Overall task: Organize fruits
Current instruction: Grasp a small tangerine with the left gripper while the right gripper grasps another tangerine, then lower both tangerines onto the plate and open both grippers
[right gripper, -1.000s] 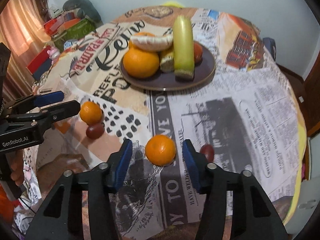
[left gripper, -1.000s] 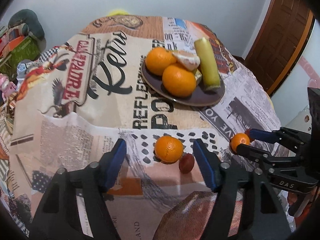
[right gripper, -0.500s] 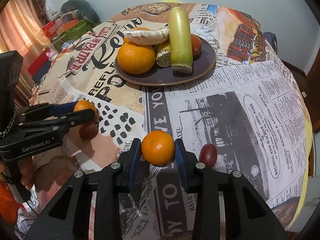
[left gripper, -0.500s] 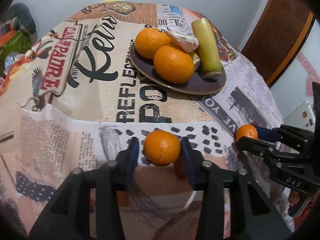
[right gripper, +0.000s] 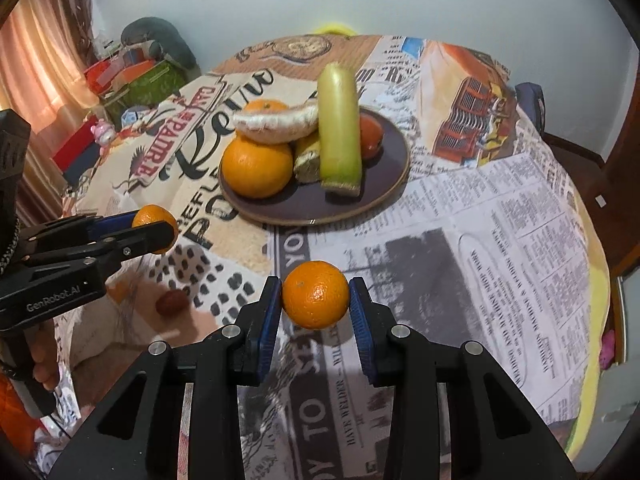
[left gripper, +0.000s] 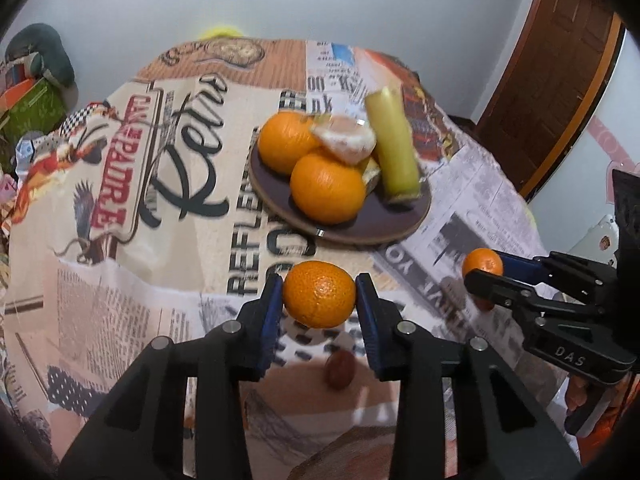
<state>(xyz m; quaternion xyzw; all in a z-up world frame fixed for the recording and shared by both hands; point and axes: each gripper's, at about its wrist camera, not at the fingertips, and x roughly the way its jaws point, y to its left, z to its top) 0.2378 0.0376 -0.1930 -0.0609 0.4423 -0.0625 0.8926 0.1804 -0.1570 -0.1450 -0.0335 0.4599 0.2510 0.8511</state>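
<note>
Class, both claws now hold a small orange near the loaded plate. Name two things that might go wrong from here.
1. The plate is already piled with oranges and a green stalk; an added orange may roll off or topple the pile.
2. The left claw and right claw each pinch a round orange only at its sides, so it might slip out.

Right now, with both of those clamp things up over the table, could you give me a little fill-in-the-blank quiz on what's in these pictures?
1. The left gripper is shut on an ____.
2. The right gripper holds its own orange, so ____ oranges are off the tablecloth.
3. The long green stalk lies on the dark ____.
4. The small dark red fruit lies on the tablecloth, ____ the plate.

Missing words: orange; two; plate; off
</note>
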